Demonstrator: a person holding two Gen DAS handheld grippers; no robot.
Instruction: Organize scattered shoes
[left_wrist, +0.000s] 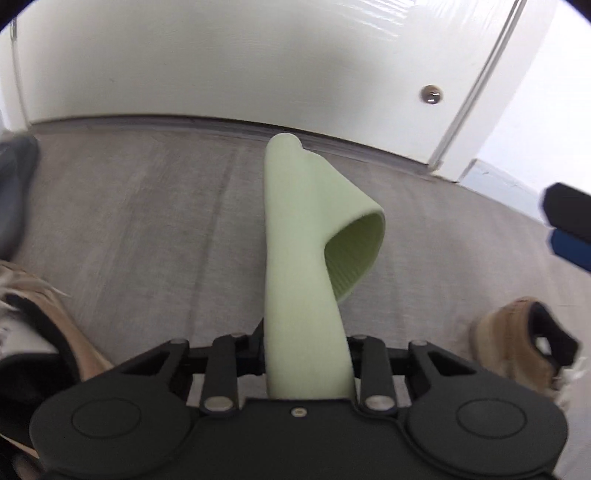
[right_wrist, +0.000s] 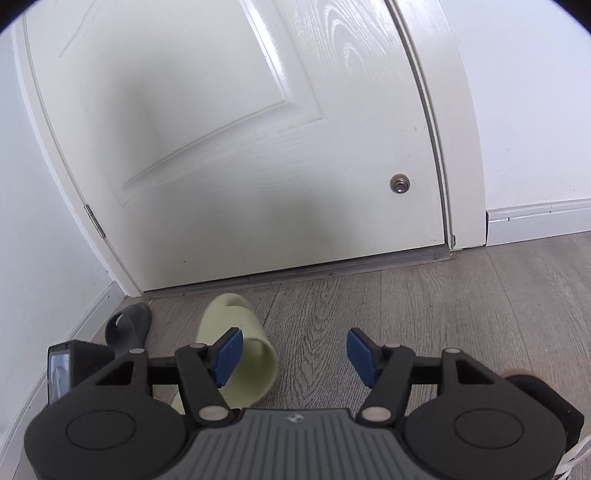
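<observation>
A white panelled door (right_wrist: 229, 155) stands shut at the far side, a metal stop (right_wrist: 400, 184) low on its right. Grey wood floor (right_wrist: 424, 302) lies near; white baseboard (right_wrist: 535, 221) runs right.

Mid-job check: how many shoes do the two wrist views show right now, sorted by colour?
pale green foam slide: 1
dark grey rubber slide: 1
tan lace-up shoes: 2
Total: 4
</observation>
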